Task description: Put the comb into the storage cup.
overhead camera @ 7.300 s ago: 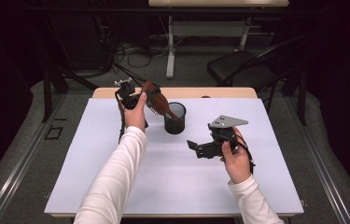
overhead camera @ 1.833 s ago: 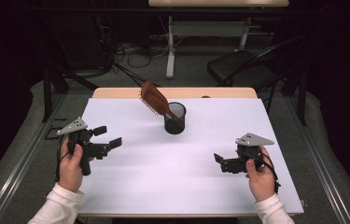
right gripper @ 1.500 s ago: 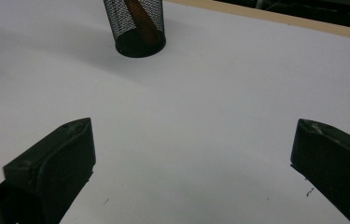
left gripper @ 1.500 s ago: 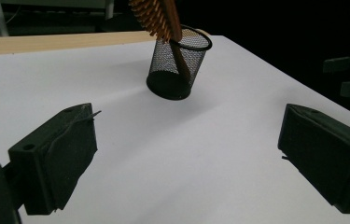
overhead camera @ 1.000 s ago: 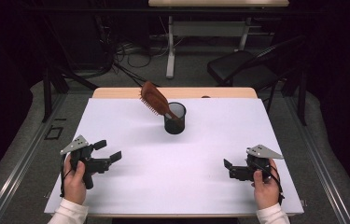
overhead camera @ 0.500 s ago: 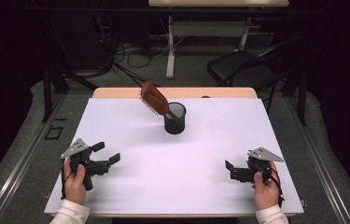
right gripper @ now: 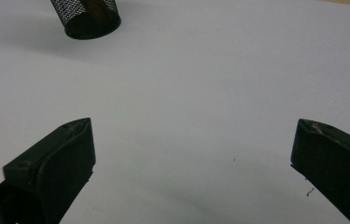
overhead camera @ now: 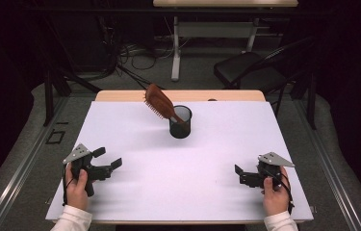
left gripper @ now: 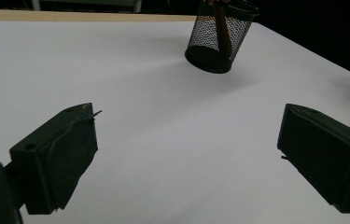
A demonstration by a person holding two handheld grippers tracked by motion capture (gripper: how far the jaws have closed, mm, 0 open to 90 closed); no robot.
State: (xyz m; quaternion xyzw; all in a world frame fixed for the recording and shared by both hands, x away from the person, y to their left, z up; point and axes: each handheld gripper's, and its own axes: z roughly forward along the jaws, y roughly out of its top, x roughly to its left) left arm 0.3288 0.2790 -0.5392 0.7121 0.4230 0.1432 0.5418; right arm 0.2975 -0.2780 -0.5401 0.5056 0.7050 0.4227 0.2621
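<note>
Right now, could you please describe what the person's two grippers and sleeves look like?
Both tools are black, pistol-shaped handheld units. The left gripper and right gripper each carry a grey three-cornered plate on top and a thin black cable looping by the hand. In the gripper views the jaws are blocky, matte black pads with small holes and scuffed edges. The person wears white long sleeves, cuffs ending at the wrists.

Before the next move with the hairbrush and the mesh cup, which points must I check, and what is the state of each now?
1. Left gripper open and holding nothing: ok.
2. Right gripper open and holding nothing: ok.
3. Mesh cup stands upright on the white table: ok.
4. Hairbrush sits handle down in the cup, head leaning out to the left: ok.
5. Table surface between both grippers and the cup is bare: ok.
6. Brush is steady enough not to tip the cup: cannot tell.
</note>
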